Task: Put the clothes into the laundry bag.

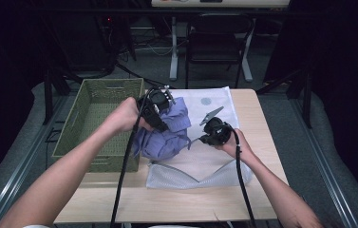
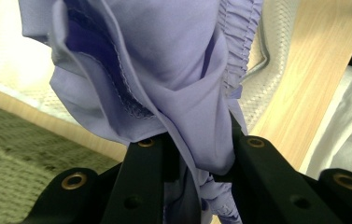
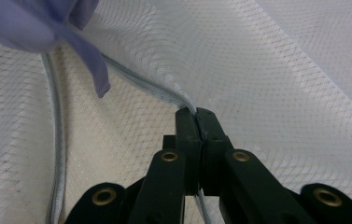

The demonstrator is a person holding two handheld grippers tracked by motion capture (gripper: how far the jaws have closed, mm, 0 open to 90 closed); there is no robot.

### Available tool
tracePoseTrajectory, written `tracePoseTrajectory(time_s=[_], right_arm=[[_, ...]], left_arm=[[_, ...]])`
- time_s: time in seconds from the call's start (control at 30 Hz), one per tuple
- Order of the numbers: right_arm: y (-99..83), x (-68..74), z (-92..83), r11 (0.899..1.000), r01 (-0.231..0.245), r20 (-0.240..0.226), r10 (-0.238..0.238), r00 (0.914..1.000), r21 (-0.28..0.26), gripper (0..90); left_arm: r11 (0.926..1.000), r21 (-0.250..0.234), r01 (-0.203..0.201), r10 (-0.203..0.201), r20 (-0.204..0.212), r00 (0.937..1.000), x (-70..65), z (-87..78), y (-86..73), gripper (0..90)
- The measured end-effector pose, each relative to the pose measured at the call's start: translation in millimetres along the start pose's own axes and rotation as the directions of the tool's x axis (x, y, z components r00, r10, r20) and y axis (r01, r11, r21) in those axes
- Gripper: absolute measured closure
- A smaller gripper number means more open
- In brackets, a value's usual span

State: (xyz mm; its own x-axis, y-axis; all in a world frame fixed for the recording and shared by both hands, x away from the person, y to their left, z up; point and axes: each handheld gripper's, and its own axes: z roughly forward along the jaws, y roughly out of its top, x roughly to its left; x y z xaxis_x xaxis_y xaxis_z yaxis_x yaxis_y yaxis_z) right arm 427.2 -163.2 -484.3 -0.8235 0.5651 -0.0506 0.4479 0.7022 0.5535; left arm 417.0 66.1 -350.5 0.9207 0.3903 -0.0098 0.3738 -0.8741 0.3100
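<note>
A bunched purple garment point(image 1: 164, 133) hangs over the white mesh bag point(image 1: 200, 166) in the middle of the table. My left gripper point(image 1: 162, 124) is shut on the garment's upper part; in the left gripper view the purple cloth point(image 2: 173, 70) is pinched between the two black jaws and spills upward. My right gripper point(image 1: 196, 138) sits to the right of the garment, shut on the mesh bag's edge. In the right gripper view the jaws meet on the bag's piped rim point(image 3: 164, 91), and a corner of the purple garment point(image 3: 47, 28) shows at the top left.
A green woven basket point(image 1: 96, 121) stands on the table's left side, close to my left hand. The wooden tabletop point(image 1: 257, 123) shows bare at the right and along the front edge. A dark chair point(image 1: 214, 42) stands beyond the table's far edge.
</note>
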Motion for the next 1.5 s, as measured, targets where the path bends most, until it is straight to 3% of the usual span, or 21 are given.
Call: tracePoseTrajectory(time_s=[0.3,0.47,0.6,0.77,0.83,0.87,0.93,1.07,1.13,1.33,1.5], right_arm=[[0.2,0.3,0.0,1.0,-0.003,-0.003,0.003,1.0,0.0,89.5],[0.4,0.8,-0.1,1.0,-0.002,0.003,0.002,1.0,0.006,89.6],[-0.1,3.0,0.9,1.0,-0.021,-0.008,0.021,0.9998,-0.011,89.6],[0.9,3.1,-0.3,1.0,-0.003,-0.007,0.003,1.0,0.005,89.6],[1.4,1.3,0.8,1.0,0.004,-0.023,-0.003,0.9997,0.019,89.6],[-0.1,4.0,3.3,0.999,-0.031,-0.02,0.031,0.9993,-0.011,89.6],[0.8,3.3,1.1,1.0,-0.009,-0.02,0.009,0.9998,0.012,89.6],[0.7,5.5,1.7,1.0,-0.022,-0.026,0.021,0.9994,-0.011,89.7],[2.1,5.1,0.1,1.0,-0.007,-0.028,0.007,0.9996,0.011,89.7],[2.5,6.7,0.3,1.0,-0.015,-0.037,0.015,0.9992,0.008,89.6],[1.6,7.2,4.5,1.0,-0.025,-0.043,0.025,0.9988,0.014,89.6]], left_arm=[[0.9999,-0.003,-0.011,0.011,0.027,0.9996,-14.4,32.1,-7.0,77.8],[0.9991,-0.039,-0.016,0.017,0.034,0.9993,-27.0,52.3,-9.5,77.6],[0.9977,-0.068,0.01,-0.007,0.047,0.9989,-35.1,72.6,-14.0,77.5],[0.9934,-0.11,0.032,-0.027,0.045,0.9986,-42.6,95.6,-20.1,77.2],[0.991,-0.126,0.046,-0.04,0.055,0.9977,-43.6,102.1,-22.2,77.2],[0.99,-0.132,0.051,-0.045,0.048,0.9978,-44.1,103.9,-22.9,77.1],[0.9869,-0.148,0.063,-0.057,0.046,0.9973,-45.0,107.7,-24.4,77.1],[0.9812,-0.176,0.079,-0.075,0.029,0.9967,-46.7,115.2,-25.3,77.0],[0.9793,-0.184,0.084,-0.081,0.022,0.9965,-47.2,119.5,-25.5,77.0],[0.9732,-0.201,0.111,-0.109,0.022,0.9938,-47.9,134.6,-26.3,76.9],[0.9778,-0.178,0.111,-0.111,0.006,0.9938,-48.7,150.1,-26.3,76.4]])
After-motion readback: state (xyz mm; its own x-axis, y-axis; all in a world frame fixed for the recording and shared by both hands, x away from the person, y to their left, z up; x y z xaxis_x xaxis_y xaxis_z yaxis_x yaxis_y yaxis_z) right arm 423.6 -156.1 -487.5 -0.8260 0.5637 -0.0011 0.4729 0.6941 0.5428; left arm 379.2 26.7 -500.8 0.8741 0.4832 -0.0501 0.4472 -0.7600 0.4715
